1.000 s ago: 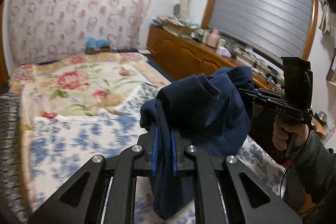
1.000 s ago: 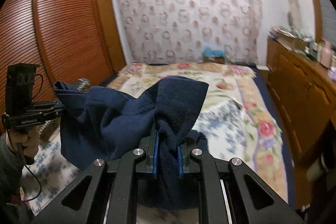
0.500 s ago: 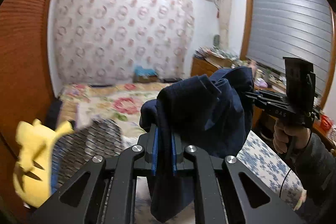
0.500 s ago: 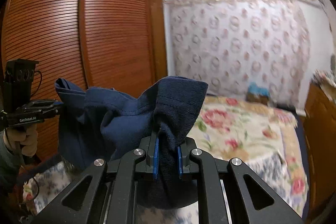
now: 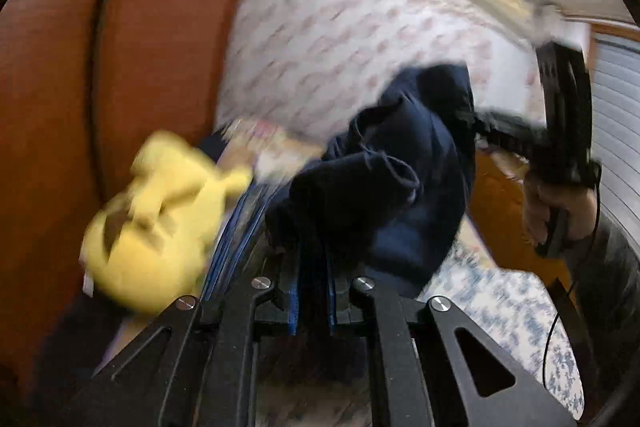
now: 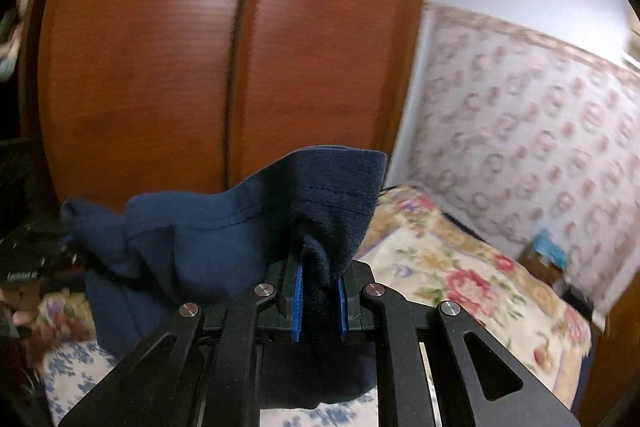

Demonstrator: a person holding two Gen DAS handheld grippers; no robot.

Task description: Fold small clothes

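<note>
One navy garment (image 5: 404, 183) hangs between two grippers: the left (image 5: 314, 291) and the right (image 6: 319, 301). One yellow plush toy (image 5: 156, 223) shows near the wardrobe, which has two doors (image 6: 152, 67) in view. One bed (image 6: 460, 275). One hand (image 5: 560, 203) is visible.

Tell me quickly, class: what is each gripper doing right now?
Left gripper: shut on the navy garment, held up off the bed.
Right gripper: shut on another part of the same navy garment.
</note>
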